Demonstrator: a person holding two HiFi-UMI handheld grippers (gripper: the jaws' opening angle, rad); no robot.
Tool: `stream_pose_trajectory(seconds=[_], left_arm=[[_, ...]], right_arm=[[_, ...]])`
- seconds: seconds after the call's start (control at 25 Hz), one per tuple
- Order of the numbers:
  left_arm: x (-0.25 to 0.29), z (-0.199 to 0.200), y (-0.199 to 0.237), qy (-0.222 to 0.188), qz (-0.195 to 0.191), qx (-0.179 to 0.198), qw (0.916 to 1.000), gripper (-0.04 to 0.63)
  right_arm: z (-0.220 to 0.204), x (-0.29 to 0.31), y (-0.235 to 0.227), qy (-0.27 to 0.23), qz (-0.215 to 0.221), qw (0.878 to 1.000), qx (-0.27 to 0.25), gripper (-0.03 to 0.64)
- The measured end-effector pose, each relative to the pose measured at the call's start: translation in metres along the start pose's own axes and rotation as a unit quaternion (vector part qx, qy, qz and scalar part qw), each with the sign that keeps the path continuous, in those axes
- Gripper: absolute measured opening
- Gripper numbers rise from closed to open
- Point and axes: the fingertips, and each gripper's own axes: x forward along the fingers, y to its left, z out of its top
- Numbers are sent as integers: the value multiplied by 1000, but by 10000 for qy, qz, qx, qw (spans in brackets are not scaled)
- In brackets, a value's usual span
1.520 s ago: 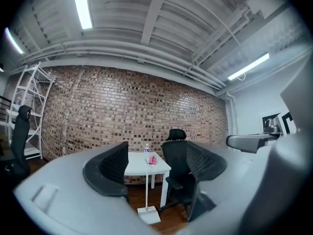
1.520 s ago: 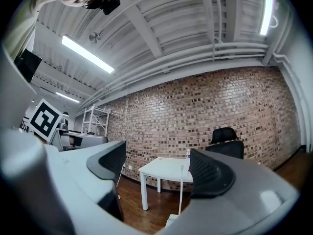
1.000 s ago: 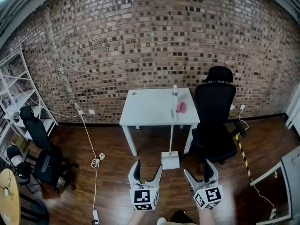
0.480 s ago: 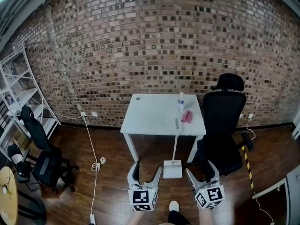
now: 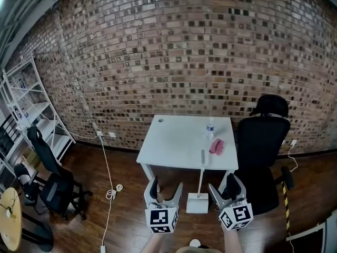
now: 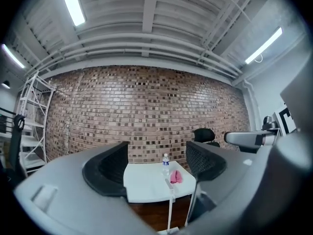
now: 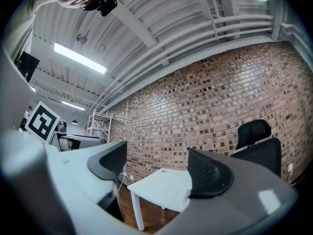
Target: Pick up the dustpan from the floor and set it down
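The white dustpan (image 5: 198,203) stands on the wooden floor in front of the white table (image 5: 168,146), its long handle (image 5: 201,170) upright. In the left gripper view only the handle (image 6: 170,209) shows, low between the jaws. In the head view my left gripper (image 5: 165,186) is held level just left of the pan, apart from it. Its jaws stand apart with nothing between them. My right gripper (image 5: 224,185) hangs just right of the pan, open and empty. Neither gripper touches the dustpan. The right gripper view (image 7: 156,168) shows the table beyond the jaws, not the pan.
A water bottle (image 5: 210,127) and a pink cloth (image 5: 216,146) lie on the table. A black office chair (image 5: 263,146) stands right of it. Two more chairs (image 5: 52,186), a white shelf rack (image 5: 26,109) and a floor cable (image 5: 109,191) are at left. A brick wall (image 5: 174,57) is behind.
The whole view has moved forward toward the table. The table, chair and dustpan are nearer and lower in the head view. Both grippers kept their pose and spacing.
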Motion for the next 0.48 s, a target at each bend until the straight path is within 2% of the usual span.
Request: stream_pose_trajectory(seconds=[0.24, 0.48], left_arm=[[33, -17, -7, 132, 184, 29, 9997, 351], [56, -31, 19, 255, 363, 14, 9990, 351]], right_arm=[[-13, 26, -29, 46, 157, 9997, 163, 390], [-31, 46, -48, 225, -83, 9997, 40, 379]])
